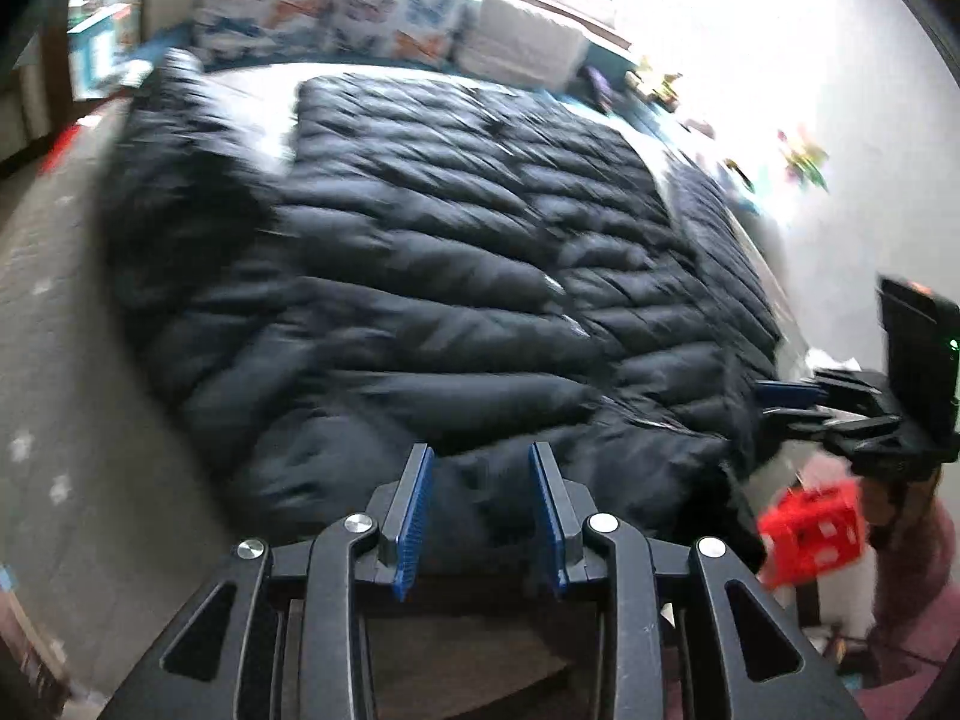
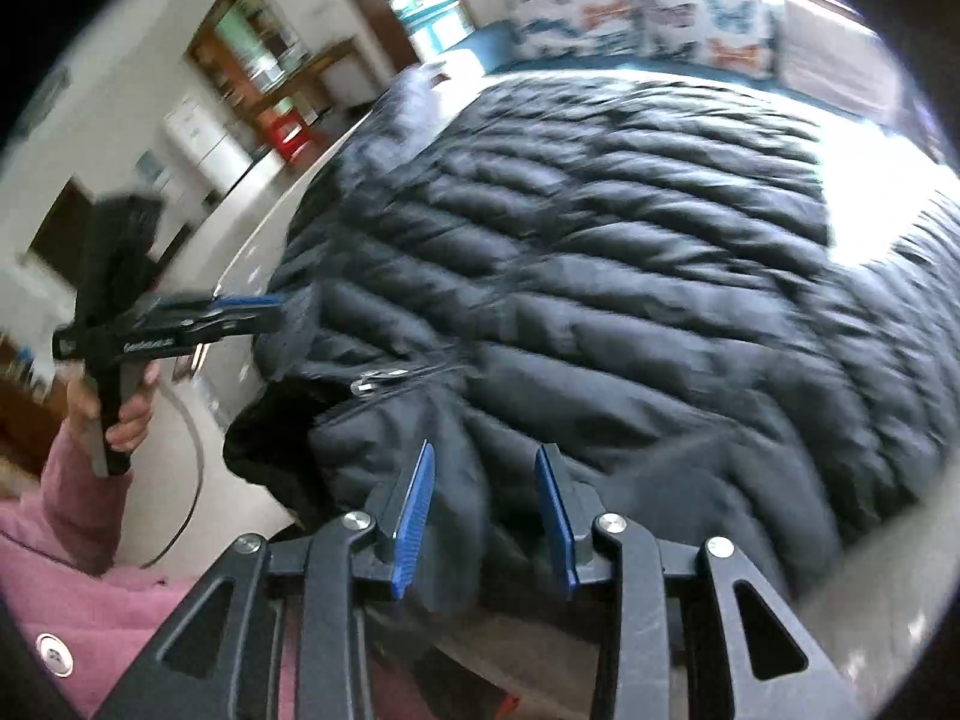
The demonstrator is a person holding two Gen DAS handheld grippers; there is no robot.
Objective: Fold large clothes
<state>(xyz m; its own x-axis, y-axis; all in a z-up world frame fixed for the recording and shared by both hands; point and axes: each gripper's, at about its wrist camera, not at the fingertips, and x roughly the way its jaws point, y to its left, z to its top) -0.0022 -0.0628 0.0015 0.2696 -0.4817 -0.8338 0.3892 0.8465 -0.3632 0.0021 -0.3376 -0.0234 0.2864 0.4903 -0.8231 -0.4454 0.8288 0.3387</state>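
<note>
A large black quilted puffer jacket [image 1: 432, 276] lies spread over a pale bed surface [image 1: 54, 324] and covers most of it; both views are blurred. At the far end of the bed stand pillows with a butterfly print [image 1: 336, 12], and beside them a plain white pillow [image 1: 522, 42]. In the left wrist view the left gripper [image 1: 483, 516] hangs above the near edge of the jacket, its blue pads [image 1: 414, 516] apart with a clear gap, and no cloth is pinched between them. At the right side of the same view the right gripper [image 1: 780, 402] appears at the corner of the jacket, where the dark cloth hangs over the bed edge; its jaws look only a little apart there, and I cannot tell whether they touch the cloth. In the right wrist view the right gripper [image 2: 492, 516] is over a gathered part of the jacket, near a small silver zipper pull [image 2: 375, 383], and its blue pads [image 2: 417, 516] stand apart with nothing clamped. There the left gripper [image 2: 264, 309] is seen from the side, just beside the jacket edge, held by a hand [image 2: 129, 414] with a pink sleeve [image 2: 78, 510]. A red crate [image 1: 810, 534] stands on the floor below the bed.
</note>
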